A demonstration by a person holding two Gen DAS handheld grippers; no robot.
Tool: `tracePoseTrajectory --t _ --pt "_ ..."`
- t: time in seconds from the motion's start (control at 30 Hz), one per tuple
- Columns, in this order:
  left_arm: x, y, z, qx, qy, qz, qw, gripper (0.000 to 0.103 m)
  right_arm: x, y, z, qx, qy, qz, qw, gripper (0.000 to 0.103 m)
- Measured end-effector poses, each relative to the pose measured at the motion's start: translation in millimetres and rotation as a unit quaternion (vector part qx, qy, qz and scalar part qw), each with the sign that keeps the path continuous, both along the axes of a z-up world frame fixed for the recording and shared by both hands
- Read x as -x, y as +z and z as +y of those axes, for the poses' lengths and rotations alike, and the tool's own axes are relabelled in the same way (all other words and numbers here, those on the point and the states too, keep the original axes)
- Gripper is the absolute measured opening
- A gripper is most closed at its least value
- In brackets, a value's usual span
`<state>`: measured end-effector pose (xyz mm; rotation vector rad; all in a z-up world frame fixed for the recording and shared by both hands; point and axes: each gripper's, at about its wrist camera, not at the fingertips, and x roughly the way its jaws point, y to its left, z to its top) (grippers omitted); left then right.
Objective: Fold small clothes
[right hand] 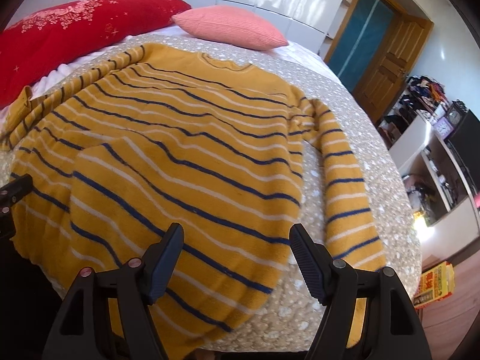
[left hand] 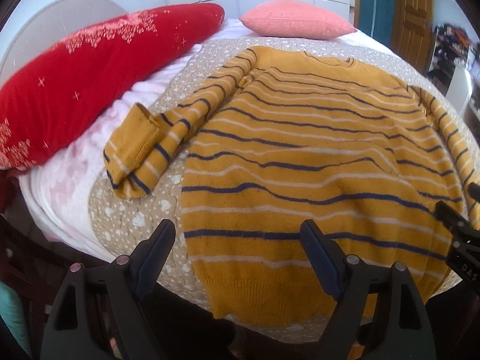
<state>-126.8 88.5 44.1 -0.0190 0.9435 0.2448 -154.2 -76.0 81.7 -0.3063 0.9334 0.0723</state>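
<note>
While the mustard striped sweater (left hand: 300,156) is spread flat across the dotted beige quilt (left hand: 135,219) on the bed, its ribbed hem is seen draped over the bed's near edge. The left hand-held gripper (left hand: 238,237) is held above the hem near the sweater's left side seam, its jaws parted and nothing between them. The right hand-held gripper (right hand: 237,240) is likewise held spread wide and empty over the lower right part of the sweater, near the hem. One sleeve (left hand: 156,138) is bent back on itself toward the bed's left edge, its cuff lying beside the red cushion (left hand: 75,78). The other sleeve (right hand: 345,186) is laid straight down along the body toward the near edge. A pink pillow (right hand: 228,25) is set at the far edge, beyond the collar.
</note>
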Motion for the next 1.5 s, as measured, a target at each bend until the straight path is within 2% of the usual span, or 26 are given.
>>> tracePoseTrajectory --t 0.1,0.23,0.4,0.5,0.73,0.93,1.13,1.2,1.23,1.27,1.3,1.37,1.5 --pt "1 0 7 0.013 0.005 -0.007 0.9999 0.084 -15 -1 -4 -0.033 0.006 0.02 0.999 0.077" --pt "5 2 18 0.019 0.008 -0.019 0.9996 0.084 -40 0 -30 -0.077 -0.024 0.039 0.996 0.077" --pt "12 5 34 0.02 0.019 -0.031 0.9992 0.085 -43 6 -89 -0.049 -0.091 0.017 0.995 0.076" --pt "13 2 38 0.026 0.022 -0.031 0.9989 0.086 -30 7 -135 -0.036 -0.128 0.016 0.991 0.076" --pt "7 0 17 0.031 -0.003 -0.019 0.9993 0.086 16 -12 -171 -0.038 -0.101 0.033 0.994 0.076" --pt "8 10 -7 0.019 -0.029 -0.023 0.9991 0.086 39 -23 -179 -0.079 -0.087 0.021 0.993 0.076" --pt "8 9 -16 0.008 -0.033 -0.014 0.9993 0.086 44 -28 -220 -0.13 -0.19 0.004 0.973 0.076" --pt "6 7 -19 0.006 -0.034 -0.009 0.9994 0.086 42 -36 -222 -0.164 -0.192 0.02 0.967 0.075" --pt "5 7 -20 0.006 -0.035 -0.008 0.9993 0.086 43 -36 -221 -0.173 -0.19 0.02 0.966 0.071" --pt "6 7 -21 0.005 -0.036 -0.009 0.9993 0.086 43 -36 -218 -0.177 -0.188 0.017 0.966 0.059" --pt "6 8 -24 -0.001 -0.037 -0.009 0.9993 0.086 43 -33 -216 -0.177 -0.184 0.012 0.967 0.04" --pt "5 10 -27 -0.013 -0.038 -0.009 0.9991 0.086 40 -27 -212 -0.192 -0.17 0.01 0.967 0.01" --pt "4 11 -25 -0.021 -0.033 -0.008 0.9992 0.086 32 -4 -217 -0.203 -0.161 -0.01 0.966 0.01"
